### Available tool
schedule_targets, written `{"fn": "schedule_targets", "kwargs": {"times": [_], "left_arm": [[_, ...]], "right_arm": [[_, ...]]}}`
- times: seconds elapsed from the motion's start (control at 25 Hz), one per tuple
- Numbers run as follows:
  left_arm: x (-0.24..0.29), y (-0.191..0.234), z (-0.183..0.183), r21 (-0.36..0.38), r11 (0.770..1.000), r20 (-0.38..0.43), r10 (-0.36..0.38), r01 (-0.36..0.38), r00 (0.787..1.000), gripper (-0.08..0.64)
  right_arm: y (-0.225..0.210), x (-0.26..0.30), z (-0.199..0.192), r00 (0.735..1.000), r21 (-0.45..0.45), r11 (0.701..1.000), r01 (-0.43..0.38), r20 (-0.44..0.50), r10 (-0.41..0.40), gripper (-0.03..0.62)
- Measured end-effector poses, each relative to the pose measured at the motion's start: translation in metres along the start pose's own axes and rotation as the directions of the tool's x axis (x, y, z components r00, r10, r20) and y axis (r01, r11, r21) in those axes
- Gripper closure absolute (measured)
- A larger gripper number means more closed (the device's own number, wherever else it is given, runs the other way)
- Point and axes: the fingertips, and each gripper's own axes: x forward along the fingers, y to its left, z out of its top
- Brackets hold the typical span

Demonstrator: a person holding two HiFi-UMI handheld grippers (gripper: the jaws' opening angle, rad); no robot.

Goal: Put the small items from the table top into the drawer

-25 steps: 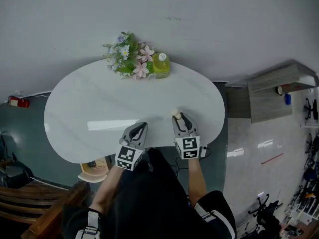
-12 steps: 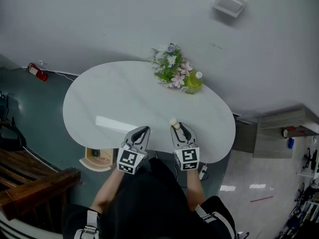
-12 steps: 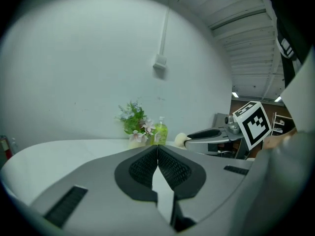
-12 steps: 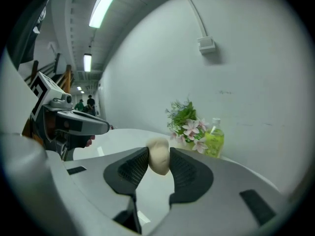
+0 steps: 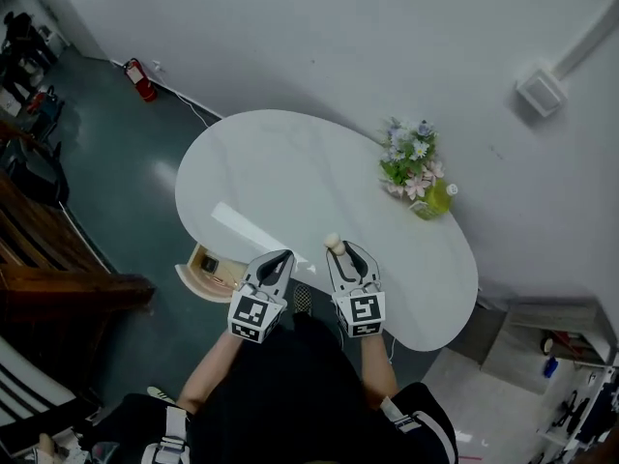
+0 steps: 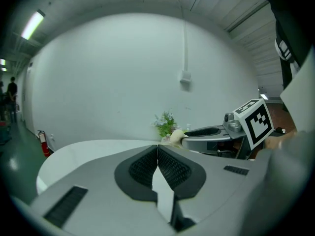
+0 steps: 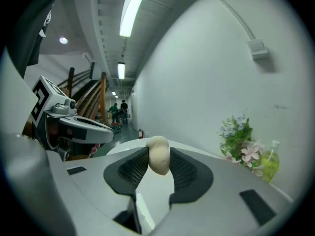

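My right gripper [image 5: 338,250] is shut on a small cream-coloured lump [image 7: 158,155], pinched between its ribbed pads above the near edge of the white oval table [image 5: 290,172]. The same lump [image 5: 332,243] shows at the jaw tips in the head view. My left gripper [image 5: 280,258] is beside it to the left, jaws shut with nothing between them [image 6: 157,154]. An open drawer [image 5: 208,271] with a few items inside sticks out below the table's left near edge, left of my left gripper.
A bunch of artificial flowers [image 5: 408,167] and a yellow-green bottle [image 5: 436,198] stand at the table's far right by the white wall. A red fire extinguisher [image 5: 139,78] is on the floor far left. Wooden furniture [image 5: 48,259] fills the left side.
Both grippers have risen from the table's near edge with the lump held in the right one. The head view has swung left, so the open drawer now shows more fully.
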Motion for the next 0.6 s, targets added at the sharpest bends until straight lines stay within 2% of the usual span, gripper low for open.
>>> {"fn": "schedule_targets", "kwargs": {"times": [0.2,0.4,0.6], "left_arm": [[-0.048,0.041,0.005,-0.047,0.987,0.037,0.157,-0.155,0.987,0.54],[-0.094,0.075,-0.009,-0.091,0.954,0.045,0.289,-0.284,0.956,0.54],[-0.133,0.102,-0.022,-0.136,0.913,0.049,0.394,-0.384,0.918,0.54]], "right_arm": [[0.051,0.026,0.016,0.991,-0.042,0.99,-0.132,0.009,0.133,0.437],[0.104,0.047,0.023,0.966,-0.074,0.964,-0.256,0.011,0.258,0.437],[0.151,0.062,0.032,0.93,-0.115,0.924,-0.364,0.003,0.367,0.437]]}}
